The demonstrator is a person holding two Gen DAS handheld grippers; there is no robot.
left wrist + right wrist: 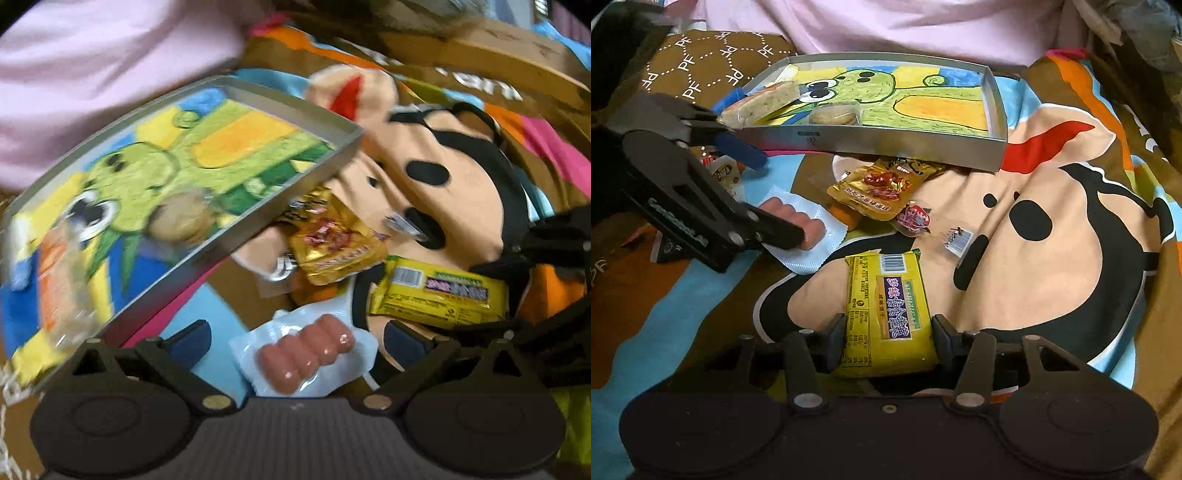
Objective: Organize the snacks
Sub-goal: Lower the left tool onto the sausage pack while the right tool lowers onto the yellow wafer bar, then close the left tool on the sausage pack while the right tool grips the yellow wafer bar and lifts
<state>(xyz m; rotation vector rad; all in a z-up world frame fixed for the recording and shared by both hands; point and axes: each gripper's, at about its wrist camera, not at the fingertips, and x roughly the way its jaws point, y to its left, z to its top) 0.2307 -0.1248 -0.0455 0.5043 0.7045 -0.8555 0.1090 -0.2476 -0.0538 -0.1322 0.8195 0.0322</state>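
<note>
A shallow grey tray [258, 218] [886, 142] with a green cartoon bottom lies on the bed; it holds an orange-wrapped cake [764, 101] and a round biscuit [834, 115]. My left gripper [295, 339] is open, its jaws on either side of a sealed sausage pack [306, 354] [809, 225]. My right gripper [888, 332] is closed around a yellow cracker pack [890, 314] [439, 295], which lies on the blanket. A gold snack pouch [879, 188] [332, 243] and a small red candy [914, 218] lie between the tray and the yellow pack.
A cartoon-print blanket [1052, 258] covers the bed. A small white wrapper [958, 240] lies right of the candy. A small sachet [724, 171] lies under the left gripper. The person's pink clothing [886, 26] is behind the tray. A brown patterned pillow [713, 62] sits far left.
</note>
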